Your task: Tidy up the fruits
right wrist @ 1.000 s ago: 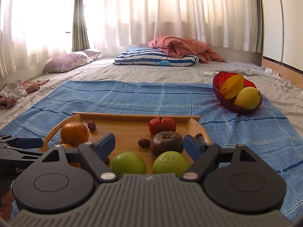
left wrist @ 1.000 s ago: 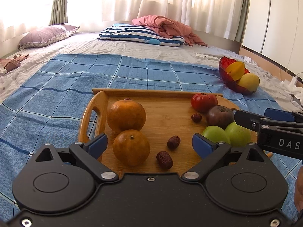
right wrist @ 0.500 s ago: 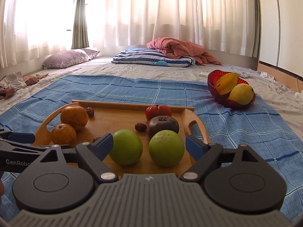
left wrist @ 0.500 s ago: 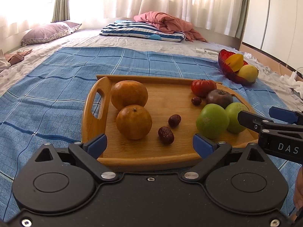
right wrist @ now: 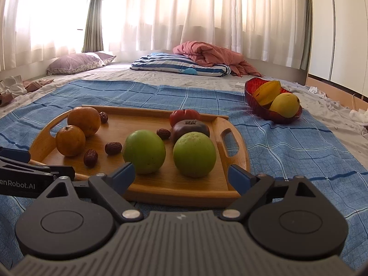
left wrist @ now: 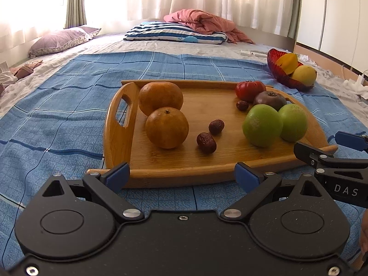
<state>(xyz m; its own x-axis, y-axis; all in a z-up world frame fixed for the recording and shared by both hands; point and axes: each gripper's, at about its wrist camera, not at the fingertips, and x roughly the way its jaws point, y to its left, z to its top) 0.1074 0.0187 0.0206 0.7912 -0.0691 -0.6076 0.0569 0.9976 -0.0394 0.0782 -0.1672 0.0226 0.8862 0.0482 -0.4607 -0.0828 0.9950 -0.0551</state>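
You are working over a bed [right wrist: 207, 78] with pale grey sheets, and a blue checked cloth [right wrist: 142, 94] is spread across it through the middle of both frames. On that cloth sits a wooden tray [right wrist: 234, 154] with cut-out handles at its ends. On the tray, in the right wrist view: two oranges [right wrist: 70, 140] at centre left, two green fruits [right wrist: 144, 151] at lower centre, a dark tomato [right wrist: 184, 125] and a red tomato [right wrist: 184, 114] behind them, and small dried dates [right wrist: 113, 148] scattered between. A red bowl [right wrist: 250, 99] holding a starfruit and a yellow mango stands on the cloth at centre right, well apart from the tray.

Your left hand-held gripper [left wrist: 182, 176] stands wide at the bottom of its frame, just short of the tray's near rim, nothing between its pads. Your right hand-held gripper [right wrist: 181, 174] is opening, its pads flanking the near rim and touching no fruit.

Room: sheer white curtains [right wrist: 184, 11] fill the top of the frame, backlit; a lilac pillow [right wrist: 80, 63] lies at centre left, a striped pillow [right wrist: 174, 65] and a pink quilt [right wrist: 211, 54] at upper centre, white wardrobe doors [right wrist: 340, 23] at upper right
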